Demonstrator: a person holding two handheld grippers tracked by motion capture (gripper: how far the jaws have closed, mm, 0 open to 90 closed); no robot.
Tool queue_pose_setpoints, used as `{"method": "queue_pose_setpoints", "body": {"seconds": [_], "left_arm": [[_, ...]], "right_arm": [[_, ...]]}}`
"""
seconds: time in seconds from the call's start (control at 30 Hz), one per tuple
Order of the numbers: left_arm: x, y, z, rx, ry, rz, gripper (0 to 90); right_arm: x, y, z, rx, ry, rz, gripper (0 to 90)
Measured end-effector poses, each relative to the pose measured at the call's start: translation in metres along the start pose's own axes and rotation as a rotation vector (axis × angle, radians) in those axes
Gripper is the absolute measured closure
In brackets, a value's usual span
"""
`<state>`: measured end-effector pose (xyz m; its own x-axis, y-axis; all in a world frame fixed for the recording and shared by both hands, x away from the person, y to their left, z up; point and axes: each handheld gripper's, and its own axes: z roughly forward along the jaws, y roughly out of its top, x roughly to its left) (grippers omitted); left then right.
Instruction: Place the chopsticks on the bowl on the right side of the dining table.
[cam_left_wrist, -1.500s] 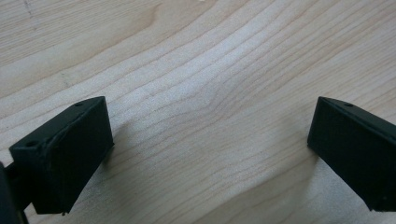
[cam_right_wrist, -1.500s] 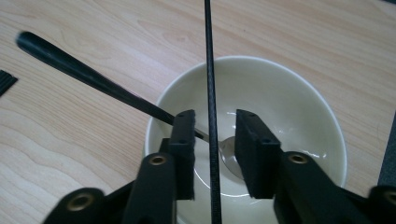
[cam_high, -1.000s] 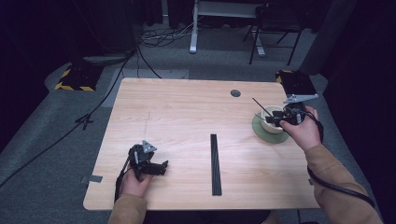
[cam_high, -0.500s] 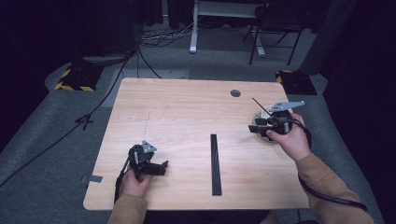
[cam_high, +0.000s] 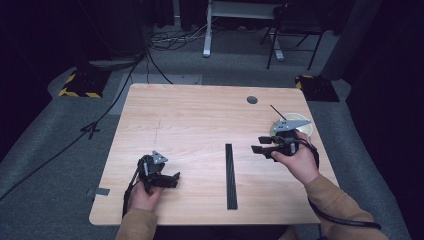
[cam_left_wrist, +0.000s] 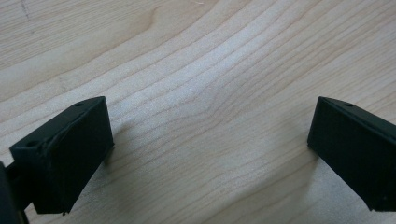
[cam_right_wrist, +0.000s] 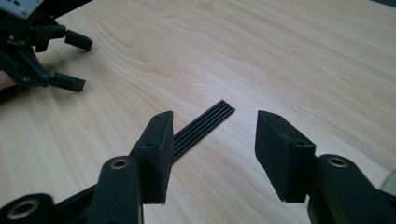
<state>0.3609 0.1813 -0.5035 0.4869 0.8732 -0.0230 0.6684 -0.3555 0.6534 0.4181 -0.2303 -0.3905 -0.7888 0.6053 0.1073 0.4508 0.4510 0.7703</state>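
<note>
The black strips (cam_high: 229, 176) lie bundled together on the wooden surface (cam_high: 200, 115). Just right of their far end, the right tool (cam_high: 259, 148) hovers, jaws parted and just opening wider, nothing between them. Well left of the strips, the left tool (cam_high: 172, 180) rests released on the surface.

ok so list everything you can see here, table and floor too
table: 1, light wood, centre
rods: bundle of thin ones, count unclear, black, mid table, near edge
plate: 1, pale, right table edge, behind right gripper
grommet: 1, dark, far right of tabletop
cables: several, black, floor beyond table
desk frame: 1, white, background
chair: 1, dark, background
striped blocks: 2, yellow-black, floor left and right
left gripper: 1, black, jaws open on bare wood
right gripper: 1, black, jaws open, nothing between, pointing at rods
</note>
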Motion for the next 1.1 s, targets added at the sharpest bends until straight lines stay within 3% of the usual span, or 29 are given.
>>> {"method": "queue_pose_setpoints", "body": {"seconds": [0.23, 0.7, 1.1], "left_arm": [[0.0, 0.0, 0.0, -0.002, -0.001, -0.002, 0.4], [0.0, 0.0, 0.0, -0.002, 0.0, -0.003, 0.4], [0.0, 0.0, 0.0, 0.0, -0.001, 0.0, 0.4]], "right_arm": [[0.014, -0.008, 0.011, 0.011, 0.031, -0.005, 46.3], [0.03, -0.029, 0.041, 0.015, 0.001, -0.028, 29.9], [0.039, -0.048, 0.059, 0.028, -0.001, -0.038, 30.7]]}}
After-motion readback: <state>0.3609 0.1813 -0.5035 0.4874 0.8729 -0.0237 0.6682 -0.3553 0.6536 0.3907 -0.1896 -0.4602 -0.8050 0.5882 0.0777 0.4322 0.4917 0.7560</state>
